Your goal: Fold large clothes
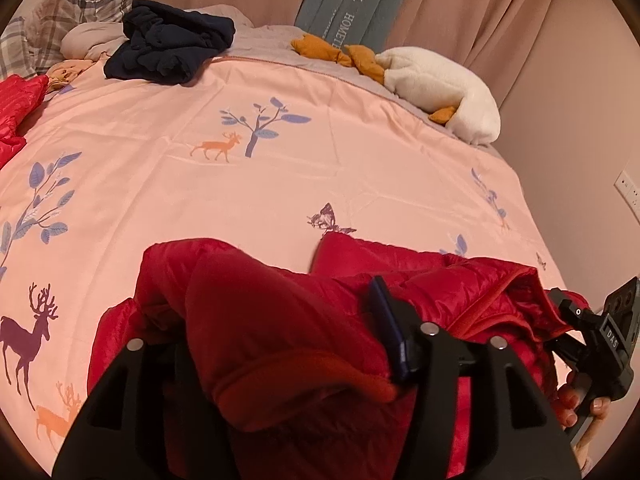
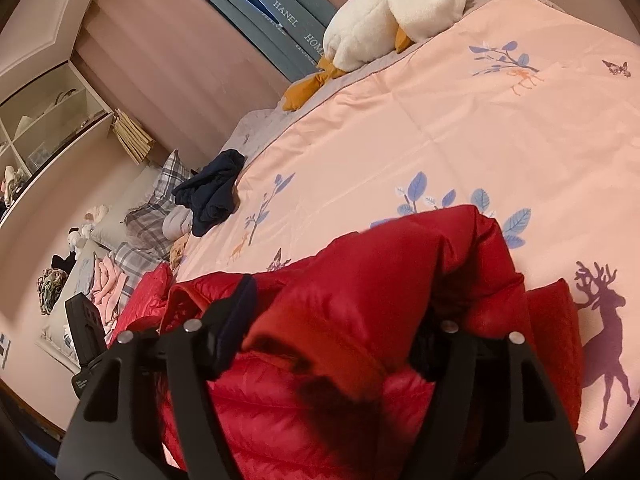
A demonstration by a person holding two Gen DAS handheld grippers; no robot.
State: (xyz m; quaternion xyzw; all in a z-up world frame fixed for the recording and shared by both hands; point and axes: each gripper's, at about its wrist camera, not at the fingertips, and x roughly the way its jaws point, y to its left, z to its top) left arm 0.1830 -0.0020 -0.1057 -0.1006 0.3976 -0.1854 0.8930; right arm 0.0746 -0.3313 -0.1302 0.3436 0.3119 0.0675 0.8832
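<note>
A red quilted down jacket point(image 1: 440, 280) lies bunched on the pink bedspread point(image 1: 320, 152) at the near edge. My left gripper point(image 1: 272, 312) stands open around a raised fold of it. Its right pad point(image 1: 384, 320) shows dark blue beside the cloth, and the left finger is hidden behind red fabric. In the right wrist view the same jacket point(image 2: 400, 260) bulges up between the spread fingers of my right gripper point(image 2: 340, 312), which is open. Its left pad point(image 2: 240, 320) sits clear of the fold. A hand holds the right gripper point(image 1: 600, 332) at the frame's right edge.
A navy garment point(image 1: 172, 40) lies crumpled at the far left of the bed beside plaid pillows point(image 1: 80, 0). A white plush goose point(image 1: 440, 76) rests at the far right edge. More red quilted fabric point(image 1: 16, 112) lies at the left. Curtains and a wall point(image 1: 580, 140) close in behind.
</note>
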